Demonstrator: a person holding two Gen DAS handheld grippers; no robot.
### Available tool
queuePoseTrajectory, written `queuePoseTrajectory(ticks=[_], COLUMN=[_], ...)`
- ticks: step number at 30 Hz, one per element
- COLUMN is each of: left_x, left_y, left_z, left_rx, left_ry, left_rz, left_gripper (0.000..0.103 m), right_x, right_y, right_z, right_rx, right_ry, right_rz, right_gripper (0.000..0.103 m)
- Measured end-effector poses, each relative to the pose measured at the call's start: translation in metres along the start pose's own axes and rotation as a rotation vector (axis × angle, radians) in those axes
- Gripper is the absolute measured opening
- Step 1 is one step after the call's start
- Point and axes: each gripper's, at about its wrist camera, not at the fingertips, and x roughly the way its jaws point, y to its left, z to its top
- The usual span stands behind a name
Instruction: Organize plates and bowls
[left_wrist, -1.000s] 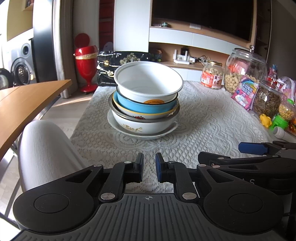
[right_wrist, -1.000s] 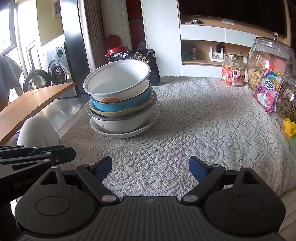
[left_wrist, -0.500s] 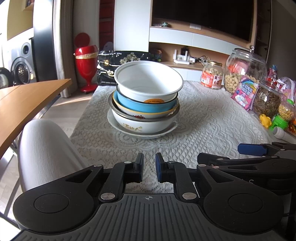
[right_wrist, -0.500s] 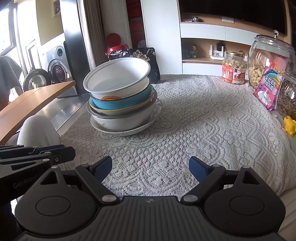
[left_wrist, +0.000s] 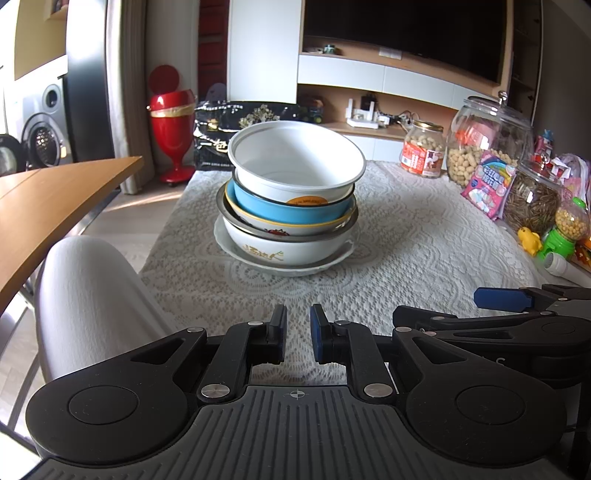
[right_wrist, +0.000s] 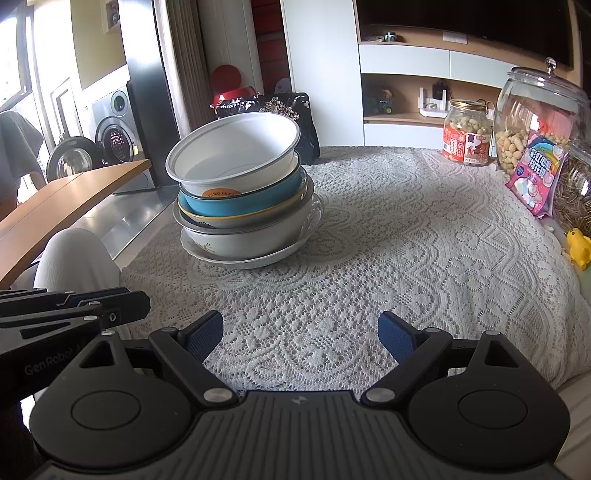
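Both wrist cameras looked forward and downward from the desk's (left_wrist: 424, 236) near edge, sharing the bowl stack (left_wrist: 291, 199).

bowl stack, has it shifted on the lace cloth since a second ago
No. The bowl stack sits at the same spot on the lace cloth, same offset from the peanut jar.

**White, blue and lace**

Ahead of the jaws stands a stack: a plain white bowl (left_wrist: 295, 162) on top, a sky-blue bowl (left_wrist: 291, 208) with an orange label beneath, then a yellow-rimmed one, and a white bowl (left_wrist: 284, 249) with gold lettering — all on a white plate (right_wrist: 251, 258). The tablecloth (right_wrist: 388, 258) is off-white lace with floral scallops. The gripper pads (right_wrist: 397, 338) are dark blue on black.
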Motion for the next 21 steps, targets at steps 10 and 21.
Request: queuePoseTrajectory(ticks=[10,21], left_x=[0.0000,-0.0029], left_y=[0.0004,-0.0022], left_z=[0.0000,-0.0017], left_rx=[0.000,0.000], left_ry=[0.000,-0.003], left_rz=[-0.001,-0.001], left_gripper=[0.017,0.016], right_x=[0.0003,-0.0002], right_y=[0.0001,-0.0018], right_z=[-0.0005,0.0004], right_rx=[0.000,-0.001], right_ry=[0.002,0.001], right_rz=[0.001,0.001], right_gripper=[0.094,0.094])
